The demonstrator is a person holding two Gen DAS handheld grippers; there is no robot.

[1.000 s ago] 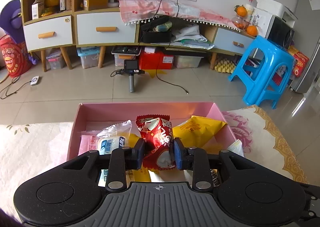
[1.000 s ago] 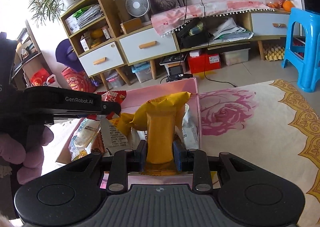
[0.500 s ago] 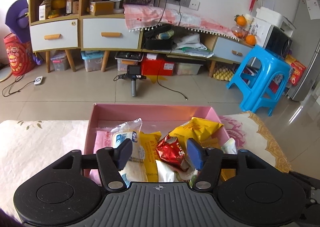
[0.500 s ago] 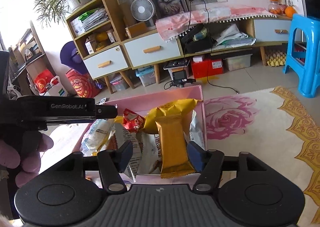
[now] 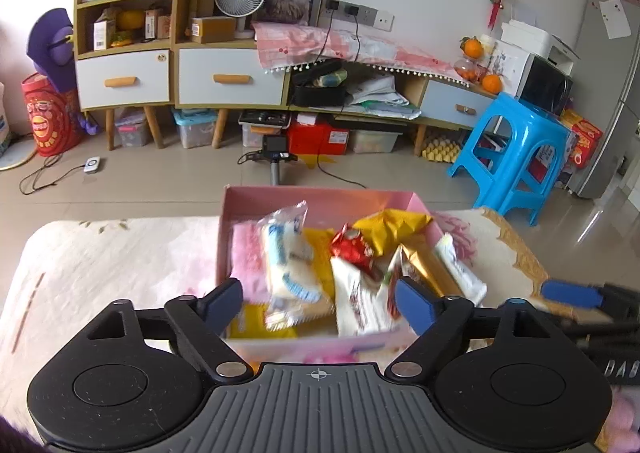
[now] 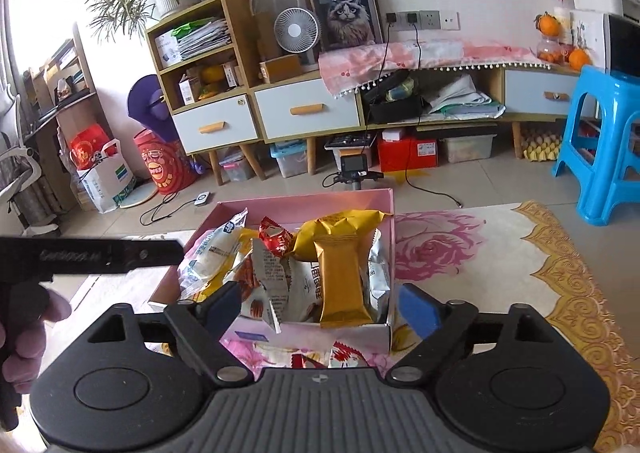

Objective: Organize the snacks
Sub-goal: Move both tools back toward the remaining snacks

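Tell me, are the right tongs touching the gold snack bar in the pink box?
Apart. In the right wrist view, the right tongs stand wide open, and the gold snack bar lies in the pink box, clear of both pads.

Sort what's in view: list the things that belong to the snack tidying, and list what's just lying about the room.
Part of the job:
pink box
gold bar packet
red snack packet
white-and-blue packet
left gripper, open, nothing between its jaws
right gripper, open, nothing between its jaws

Just lying about:
blue stool
fan
cat picture
red storage box
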